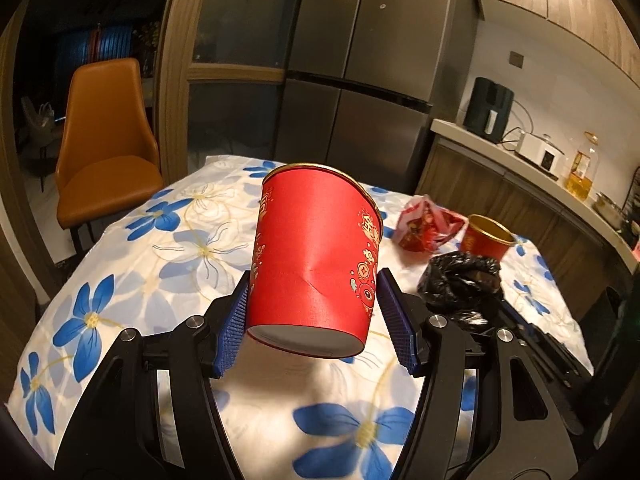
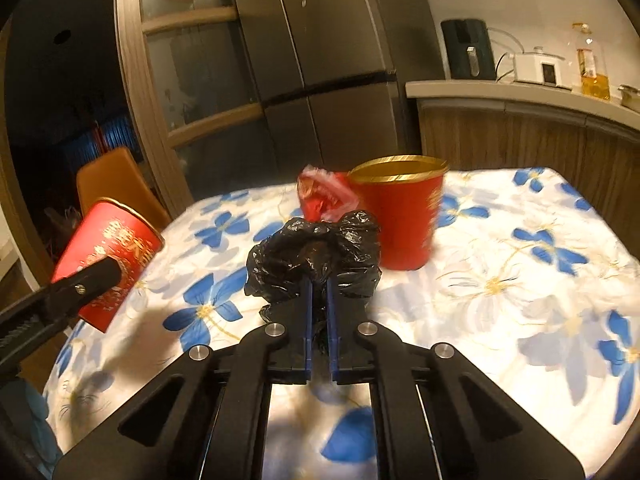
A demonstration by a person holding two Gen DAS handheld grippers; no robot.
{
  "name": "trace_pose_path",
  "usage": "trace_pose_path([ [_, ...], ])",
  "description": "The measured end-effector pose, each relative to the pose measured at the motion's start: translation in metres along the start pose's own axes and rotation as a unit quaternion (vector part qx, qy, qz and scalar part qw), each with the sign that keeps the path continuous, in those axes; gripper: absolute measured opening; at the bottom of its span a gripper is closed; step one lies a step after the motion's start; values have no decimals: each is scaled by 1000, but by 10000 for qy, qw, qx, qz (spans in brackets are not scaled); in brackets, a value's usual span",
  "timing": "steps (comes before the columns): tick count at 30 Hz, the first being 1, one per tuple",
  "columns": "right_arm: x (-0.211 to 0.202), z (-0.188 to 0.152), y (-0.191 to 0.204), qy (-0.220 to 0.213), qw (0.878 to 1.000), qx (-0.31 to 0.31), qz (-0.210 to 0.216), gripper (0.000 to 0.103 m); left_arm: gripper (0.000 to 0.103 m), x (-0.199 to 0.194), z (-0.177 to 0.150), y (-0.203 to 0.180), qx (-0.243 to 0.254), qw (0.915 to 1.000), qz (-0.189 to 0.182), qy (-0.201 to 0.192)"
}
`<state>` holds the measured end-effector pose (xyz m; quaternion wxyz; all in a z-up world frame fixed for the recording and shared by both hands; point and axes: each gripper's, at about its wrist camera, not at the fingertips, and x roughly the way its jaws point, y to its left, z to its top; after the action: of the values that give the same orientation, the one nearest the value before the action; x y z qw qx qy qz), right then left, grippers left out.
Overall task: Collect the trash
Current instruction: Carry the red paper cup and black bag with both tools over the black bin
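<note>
My left gripper is shut on a red paper cup with gold print, dented near its base and held tilted above the table; the same cup shows at the left of the right wrist view. My right gripper is shut on a crumpled black plastic bag, also seen as the black bag. Behind the bag stands a second red cup with a gold rim, upright on the cloth, the second cup showing at the right too. A crumpled red wrapper lies beside it, and the wrapper sits left of that cup.
The table carries a white cloth with blue flowers. An orange chair stands at the table's far left. A dark fridge rises behind. A counter at the right holds a black appliance, a white cooker and an oil bottle.
</note>
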<state>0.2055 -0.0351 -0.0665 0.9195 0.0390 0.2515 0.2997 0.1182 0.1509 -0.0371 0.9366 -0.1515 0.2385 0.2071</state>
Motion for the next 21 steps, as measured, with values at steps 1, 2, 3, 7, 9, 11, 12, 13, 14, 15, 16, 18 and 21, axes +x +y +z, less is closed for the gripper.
trace_pose_path([
  [1,-7,1,-3,-47,10000,31,-11,7,60,-4,-1,-3,1,10000,-31,-19],
  [2,-17,3,-6,-127,9999,53,-26,7,60,-8,-2,-5,3,10000,-52,-39],
  [3,-24,4,-8,-178,9998,62,-42,7,60,-12,-2,-8,9,9999,-76,-65],
  [7,-52,9,-21,-358,9991,212,-118,6,60,-25,-5,-23,75,9996,-218,-134],
  [9,-64,10,-28,-426,9986,270,-143,6,60,-30,-5,-31,118,9994,-295,-158],
  [11,-78,12,-35,-528,9980,305,-187,6,60,-36,-7,-40,182,9989,-380,-205],
  [12,-83,13,-38,-570,9977,318,-201,6,60,-38,-7,-44,215,9986,-418,-223],
  [13,-90,13,-42,-625,9972,332,-223,6,60,-42,-8,-50,250,9983,-478,-239],
  [14,-97,14,-45,-686,9967,339,-256,6,60,-44,-9,-54,273,9980,-516,-247],
  [15,-103,14,-48,-725,9964,350,-281,6,60,-46,-10,-59,305,9976,-560,-251],
  [16,-108,15,-52,-760,9960,369,-307,6,60,-47,-11,-63,330,9974,-596,-253],
  [18,-118,15,-60,-825,9951,403,-374,6,60,-51,-14,-76,398,9965,-691,-257],
  [21,-133,15,-74,-920,9935,483,-473,6,60,-55,-17,-93,490,9948,-850,-260],
])
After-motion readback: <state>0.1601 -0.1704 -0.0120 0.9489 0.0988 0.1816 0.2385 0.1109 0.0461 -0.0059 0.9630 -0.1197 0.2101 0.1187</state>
